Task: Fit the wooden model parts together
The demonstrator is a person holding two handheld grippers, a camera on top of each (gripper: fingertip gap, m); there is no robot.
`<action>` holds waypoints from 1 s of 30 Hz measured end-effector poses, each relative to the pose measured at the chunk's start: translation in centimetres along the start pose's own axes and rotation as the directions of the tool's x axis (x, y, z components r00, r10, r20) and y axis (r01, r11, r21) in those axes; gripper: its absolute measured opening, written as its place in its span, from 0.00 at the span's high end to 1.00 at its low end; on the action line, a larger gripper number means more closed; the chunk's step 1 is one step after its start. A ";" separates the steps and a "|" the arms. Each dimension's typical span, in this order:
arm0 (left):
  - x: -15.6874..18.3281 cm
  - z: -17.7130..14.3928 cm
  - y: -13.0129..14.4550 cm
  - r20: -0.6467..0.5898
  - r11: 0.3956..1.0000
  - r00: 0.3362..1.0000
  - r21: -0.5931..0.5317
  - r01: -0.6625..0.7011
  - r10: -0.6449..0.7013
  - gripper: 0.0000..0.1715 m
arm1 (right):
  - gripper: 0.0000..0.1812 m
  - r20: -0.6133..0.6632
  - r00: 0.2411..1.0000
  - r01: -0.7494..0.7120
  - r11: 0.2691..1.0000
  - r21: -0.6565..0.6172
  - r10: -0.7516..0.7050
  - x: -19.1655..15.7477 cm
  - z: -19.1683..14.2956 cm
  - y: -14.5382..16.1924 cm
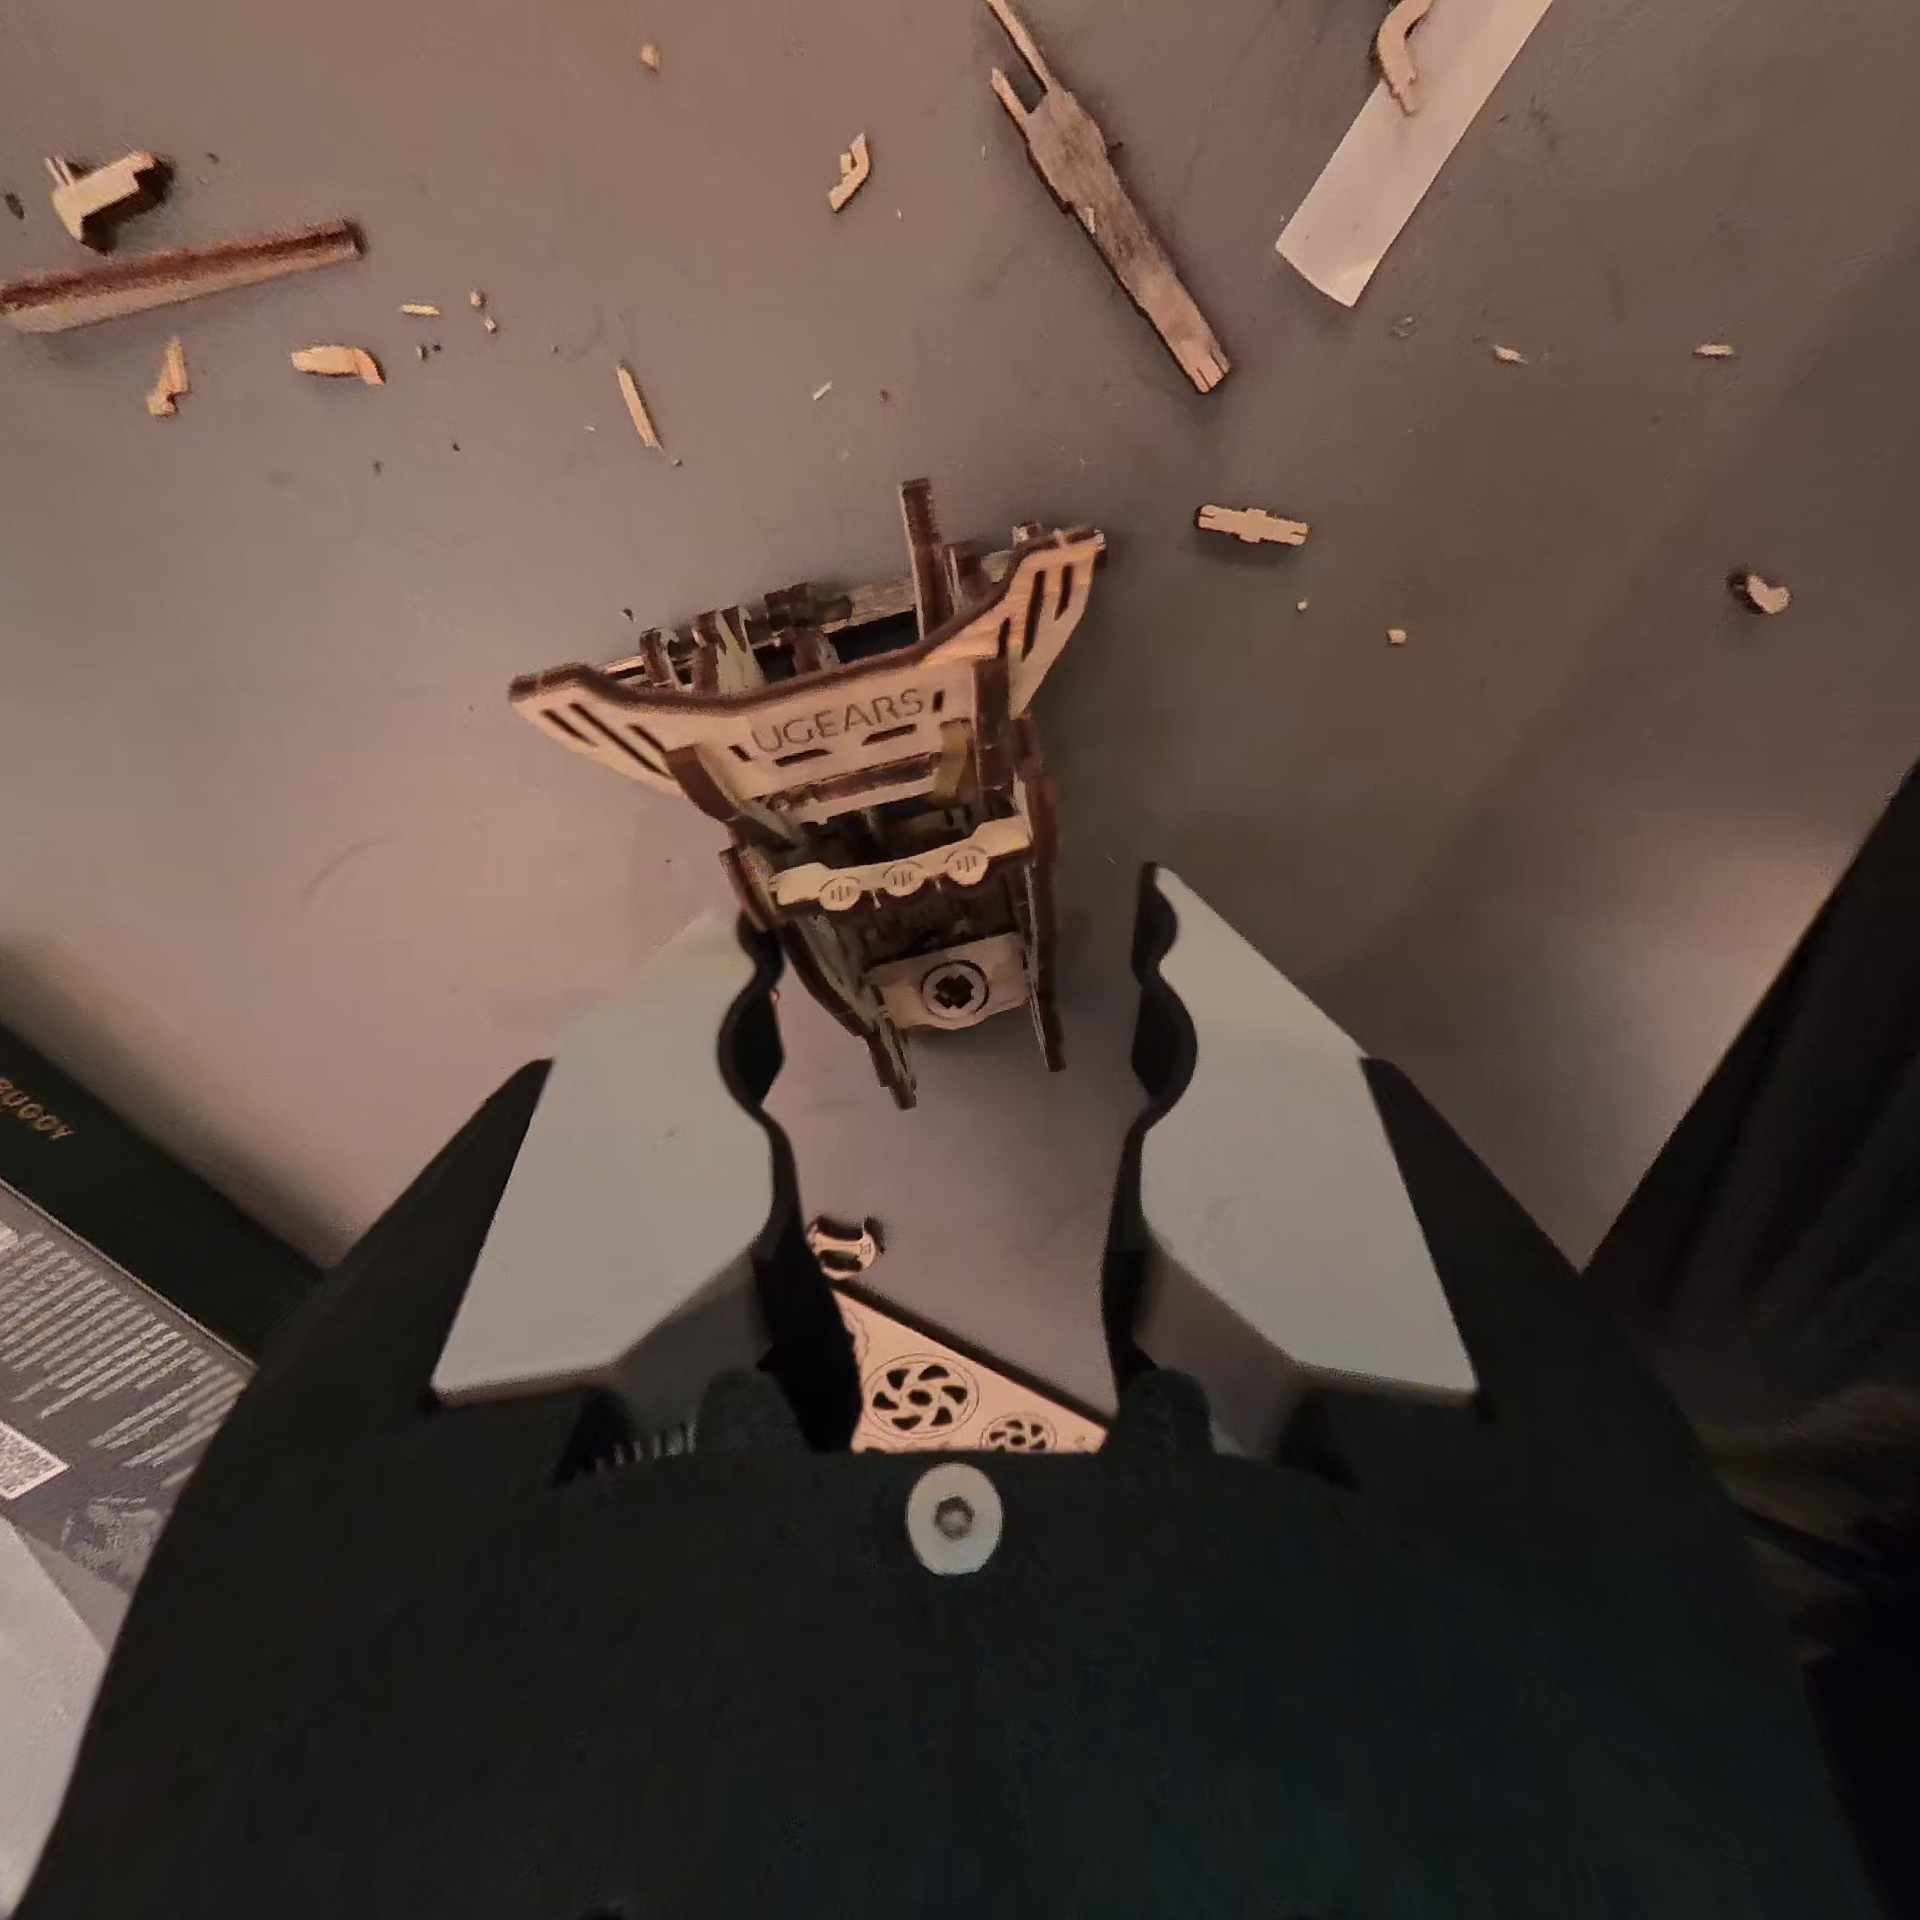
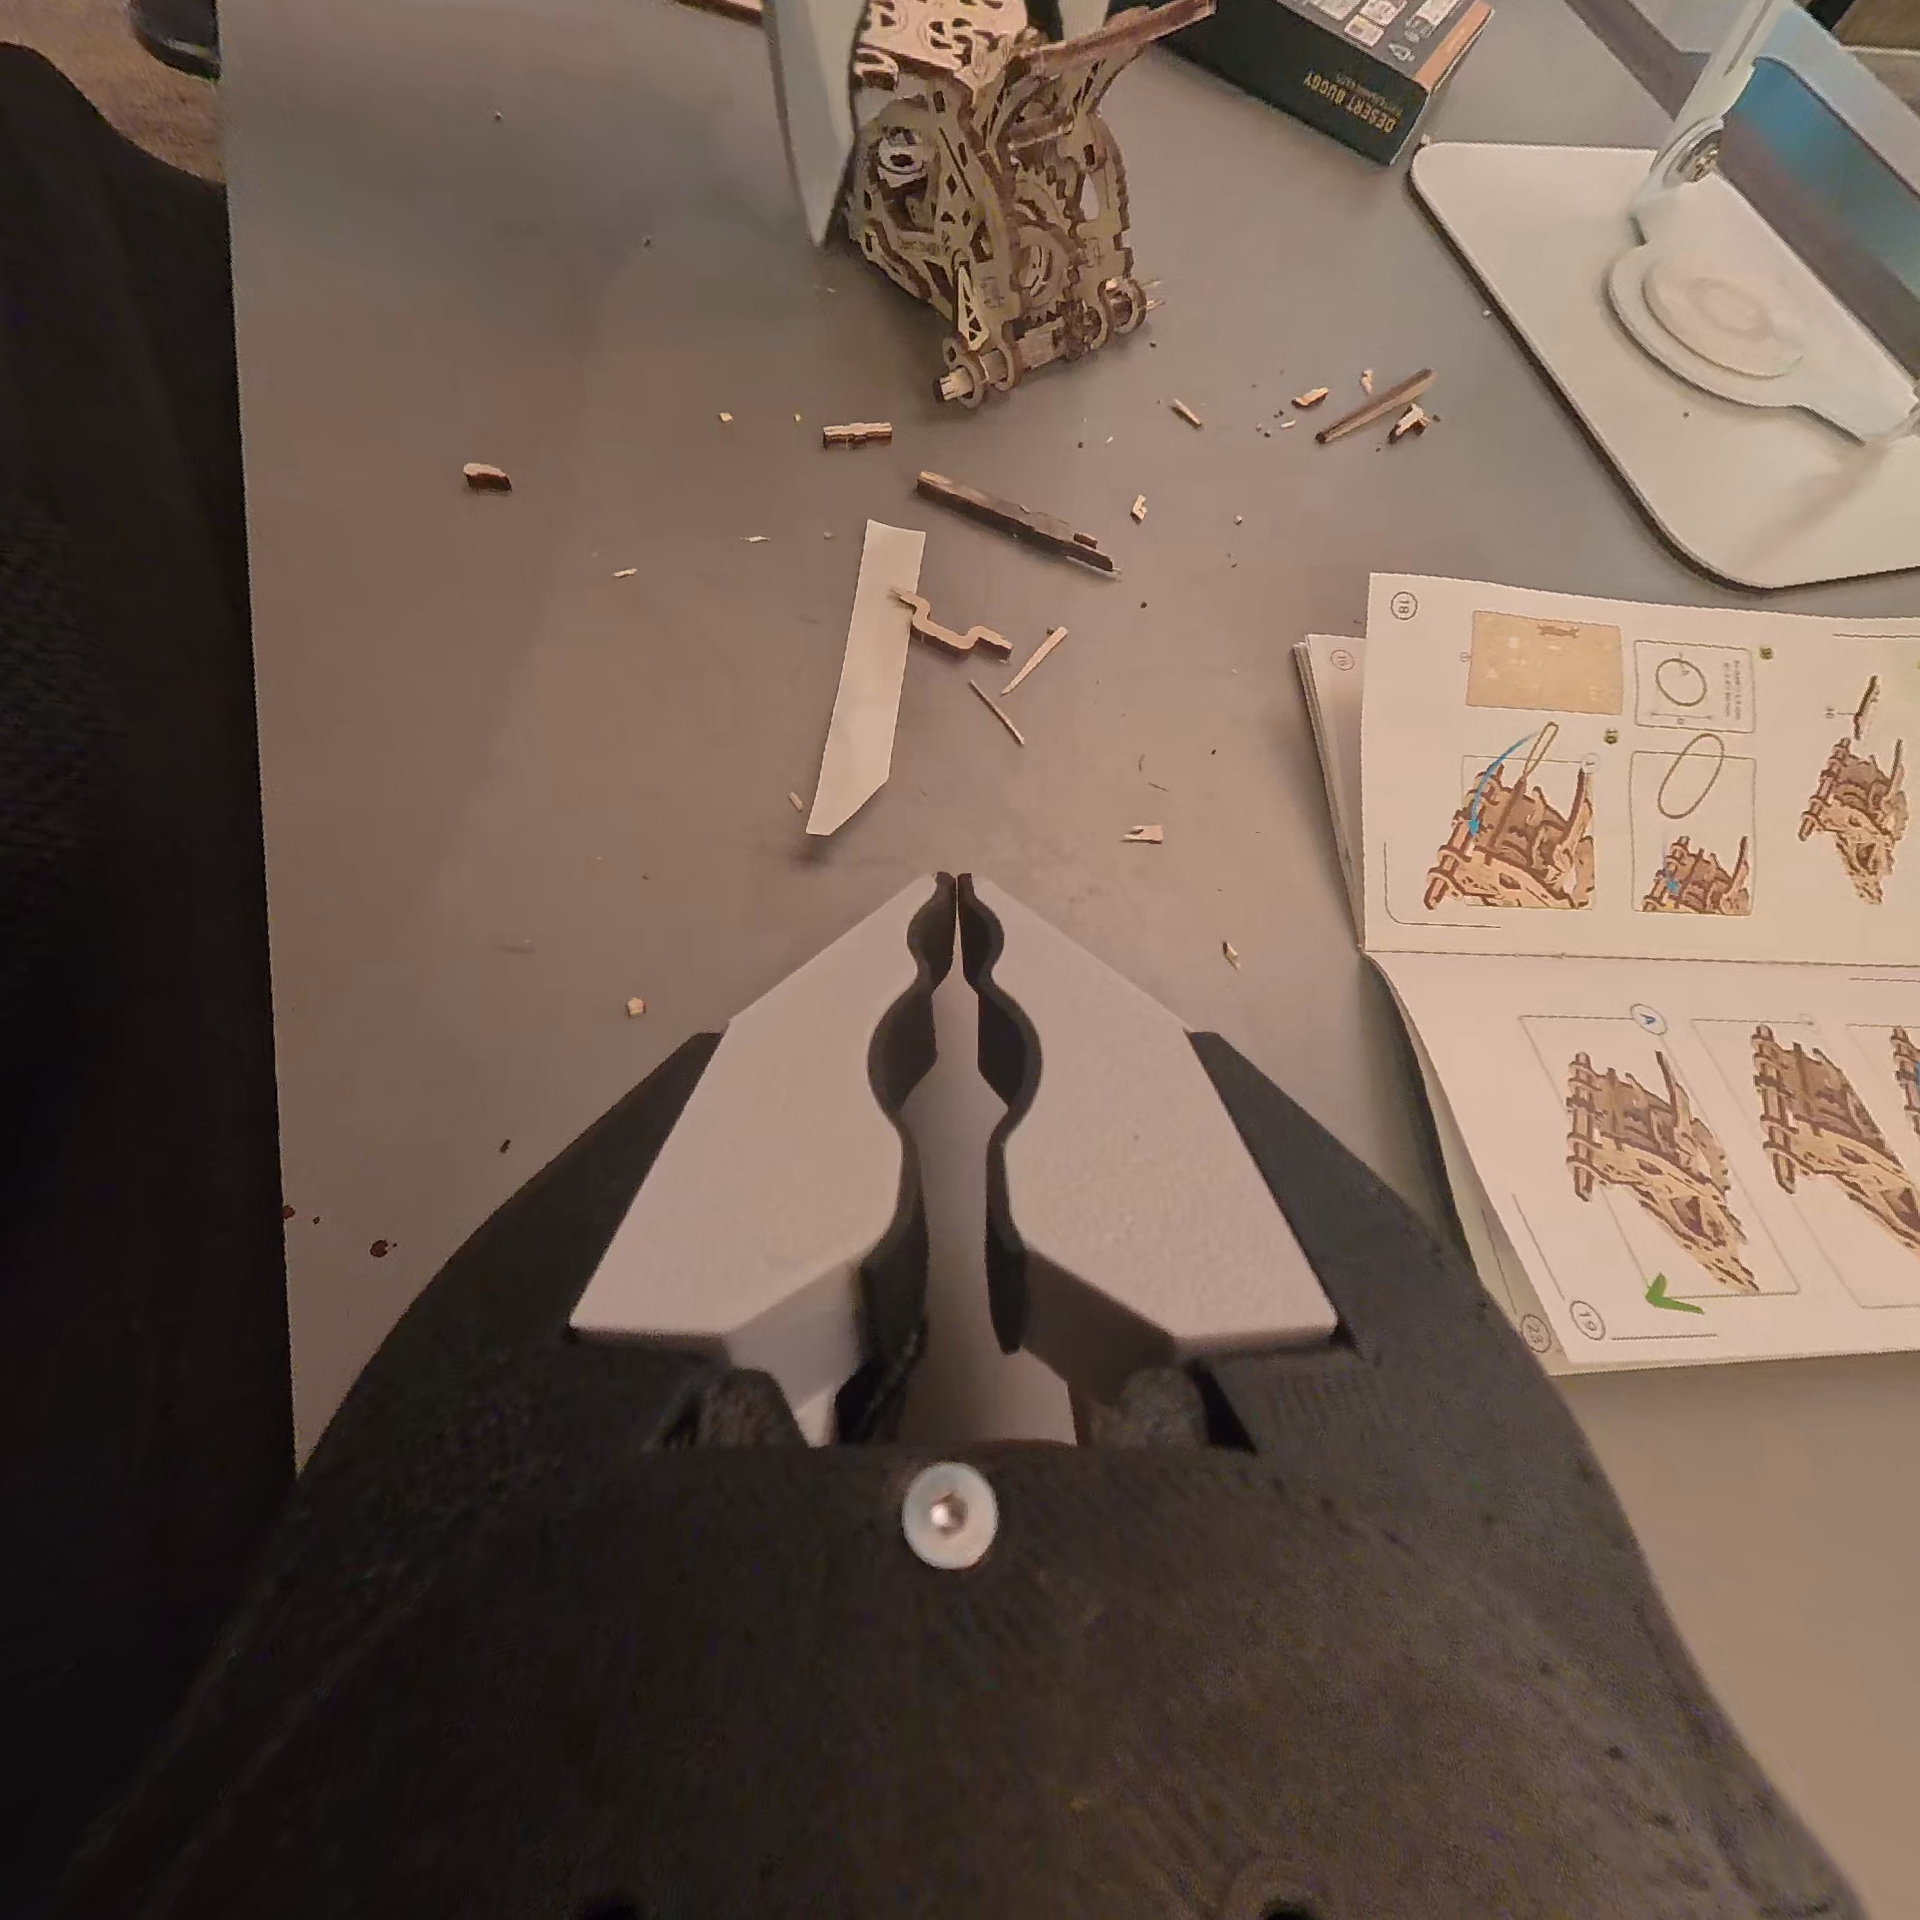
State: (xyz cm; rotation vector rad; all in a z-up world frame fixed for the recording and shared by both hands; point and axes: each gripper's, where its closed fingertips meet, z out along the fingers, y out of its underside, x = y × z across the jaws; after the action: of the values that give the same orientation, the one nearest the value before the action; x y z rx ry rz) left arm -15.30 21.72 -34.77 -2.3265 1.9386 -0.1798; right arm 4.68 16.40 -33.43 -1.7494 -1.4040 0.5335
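The partly built wooden model [image 1: 852, 769] stands on the grey table [image 1: 312, 727]. In the left wrist view it sits between my left gripper's fingertips. My left gripper [image 1: 951, 914] is open. Its left pad [image 1: 753, 997] is close against the model's side, while a clear gap separates the right pad [image 1: 1158, 987] from it. The right wrist view shows the model [image 2: 997, 208] at the far end, with a left finger [image 2: 810, 114] beside it. My right gripper [image 2: 954, 883] is shut, its tips together above the bare table, far from the model.
Wooden scraps and a dark stick [image 2: 1013, 520] litter the table. A paper strip [image 2: 868, 675] carries a bent wooden piece [image 2: 951, 634]. An open instruction booklet [image 2: 1621, 935] lies at the right. A white stand [image 2: 1662, 364] and a dark box [image 2: 1340, 73] are behind it. A cut wooden sheet [image 1: 966, 1392] lies under my left gripper. Across from one pair of fingers to the other is roughly 20 centimeters.
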 end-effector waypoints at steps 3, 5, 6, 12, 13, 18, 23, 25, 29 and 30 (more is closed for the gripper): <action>0.1 0.2 -0.1 0.031 0.999 0.998 0.004 -0.045 0.045 0.71 | 1.00 0.001 1.000 0.005 1.000 0.000 -0.005 -0.1 0.0 0.0; 0.1 0.0 -0.2 0.057 0.996 0.994 -0.001 -0.090 0.090 0.72 | 1.00 0.001 1.000 0.006 1.000 0.000 -0.006 -0.1 0.0 0.0; 0.0 -0.1 -0.4 0.077 0.993 0.990 -0.001 -0.117 0.117 0.72 | 1.00 -0.001 1.000 0.006 1.000 0.000 -0.006 -0.1 0.0 0.0; -0.9 -1.1 -1.2 0.209 0.973 0.953 0.013 -0.229 0.221 0.72 | 1.00 -0.013 1.000 0.009 1.000 -0.001 -0.009 0.1 0.0 0.0; -1.0 -1.3 -1.4 0.225 0.970 0.946 0.015 -0.244 0.234 0.72 | 1.00 -0.014 1.000 0.010 1.000 0.000 -0.010 0.1 0.0 0.0; -0.8 -1.4 -1.4 0.229 0.967 0.941 0.001 -0.255 0.248 0.72 | 1.00 -0.016 1.000 0.016 1.000 0.006 -0.016 0.0 -0.1 -0.1; -0.1 -0.9 -0.5 0.163 0.971 0.957 -0.019 -0.239 0.238 0.72 | 1.00 -0.030 0.999 0.032 0.999 0.014 -0.032 0.0 -0.2 -0.2; 0.0 -0.7 -0.2 0.143 0.971 0.961 -0.033 -0.236 0.238 0.71 | 1.00 -0.030 0.998 0.047 0.999 0.016 -0.046 -0.1 -0.2 -0.2; 0.0 -0.3 0.1 0.119 0.979 0.972 -0.026 -0.203 0.205 0.72 | 1.00 -0.031 0.998 0.051 0.998 0.023 -0.051 -0.2 -0.3 -0.3; 0.0 -0.2 0.2 0.119 0.980 0.973 -0.023 -0.198 0.200 0.71 | 1.00 -0.032 0.998 0.051 0.998 0.023 -0.050 -0.2 -0.3 -0.3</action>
State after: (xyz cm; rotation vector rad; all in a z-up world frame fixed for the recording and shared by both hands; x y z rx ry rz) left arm -15.52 21.65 -34.56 -2.0779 2.0990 -0.0111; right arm 4.67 16.18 -33.06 -1.6919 -1.4103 0.4920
